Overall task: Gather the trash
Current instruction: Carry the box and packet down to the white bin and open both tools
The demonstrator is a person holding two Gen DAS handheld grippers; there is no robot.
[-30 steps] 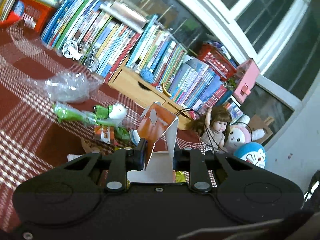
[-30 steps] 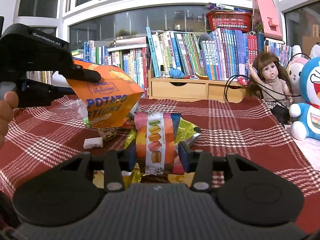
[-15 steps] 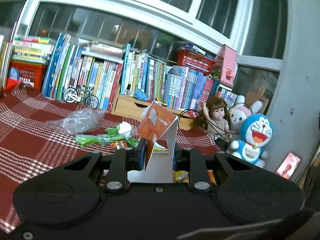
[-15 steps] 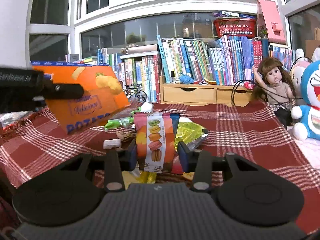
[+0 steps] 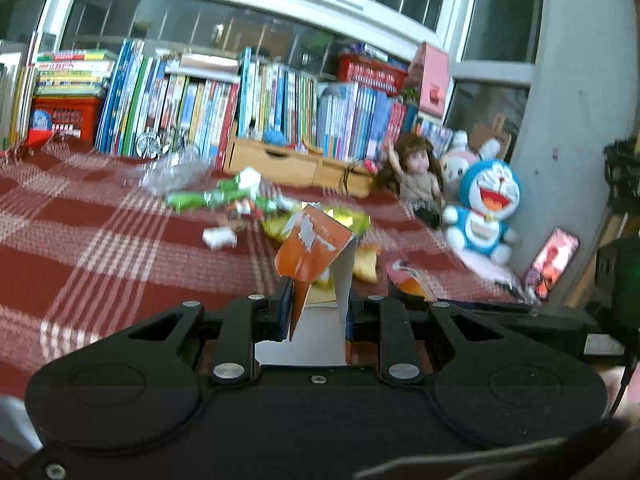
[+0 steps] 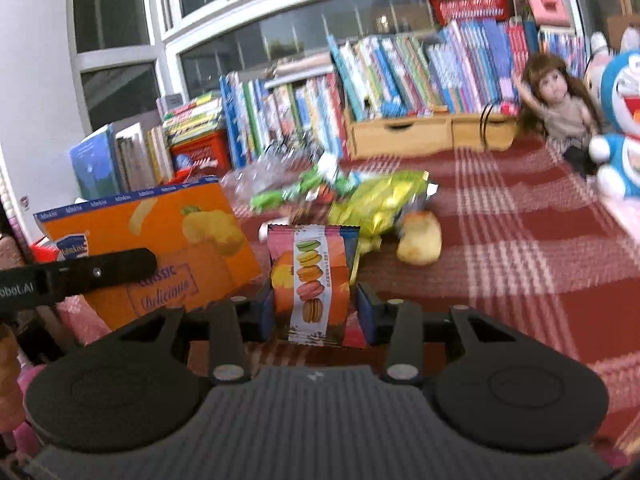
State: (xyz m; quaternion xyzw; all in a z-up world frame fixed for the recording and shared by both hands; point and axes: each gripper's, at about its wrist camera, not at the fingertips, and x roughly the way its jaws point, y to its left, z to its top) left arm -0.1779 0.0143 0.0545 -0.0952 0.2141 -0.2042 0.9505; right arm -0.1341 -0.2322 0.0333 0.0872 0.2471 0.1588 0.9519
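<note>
Both loads lifted clear of the table point(image 6: 520, 248): left gripper point(image 5: 316, 312) clamps orange box point(image 5: 312, 248), right gripper point(image 6: 316, 312) clamps macaron packet point(image 6: 312, 280); both now swung leftward, presumably binward.

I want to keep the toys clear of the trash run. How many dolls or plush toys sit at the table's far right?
3: a brown-haired doll, a pink-and-white rabbit plush behind it, and a blue cat plush nearest the wall. Others may be hidden.

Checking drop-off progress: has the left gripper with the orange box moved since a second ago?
Yes. In the right wrist view the orange box, clamped by the left gripper, sank leftward, off the books.
</note>
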